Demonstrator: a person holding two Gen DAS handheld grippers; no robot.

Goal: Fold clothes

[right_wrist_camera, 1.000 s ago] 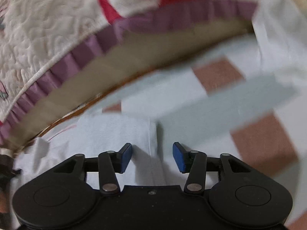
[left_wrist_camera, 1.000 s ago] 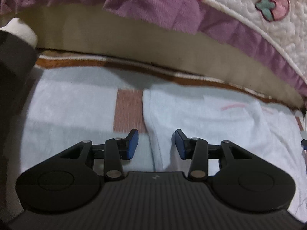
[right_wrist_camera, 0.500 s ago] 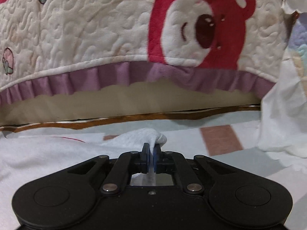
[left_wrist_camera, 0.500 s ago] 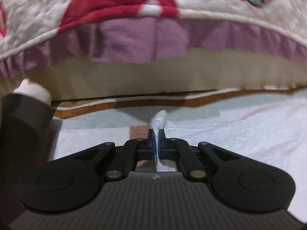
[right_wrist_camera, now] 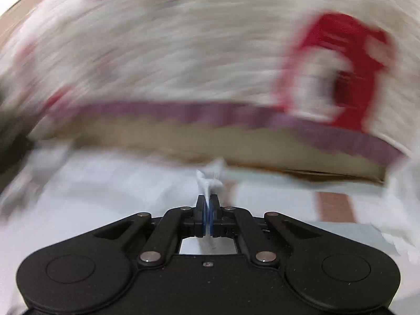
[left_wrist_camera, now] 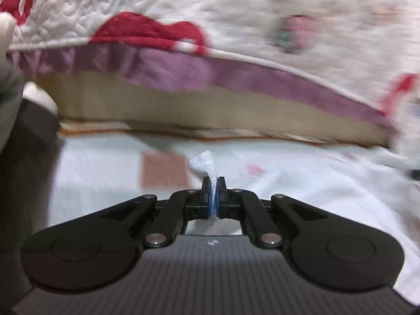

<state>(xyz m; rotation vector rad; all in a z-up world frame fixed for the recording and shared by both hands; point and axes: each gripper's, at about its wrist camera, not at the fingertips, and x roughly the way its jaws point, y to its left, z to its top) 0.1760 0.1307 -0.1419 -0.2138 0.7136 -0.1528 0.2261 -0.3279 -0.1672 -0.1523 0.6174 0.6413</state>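
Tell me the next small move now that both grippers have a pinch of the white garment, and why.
Probably lift both pinches together and carry them forward to start the fold. The left gripper and the right gripper are each shut on a tuft of the thin white cloth garment, whose remaining fabric lies flat on the pale checked sheet.

Even indoor light; right view heavily motion-blurred, left mildly; fisheye bends edges; dark shadow at left.
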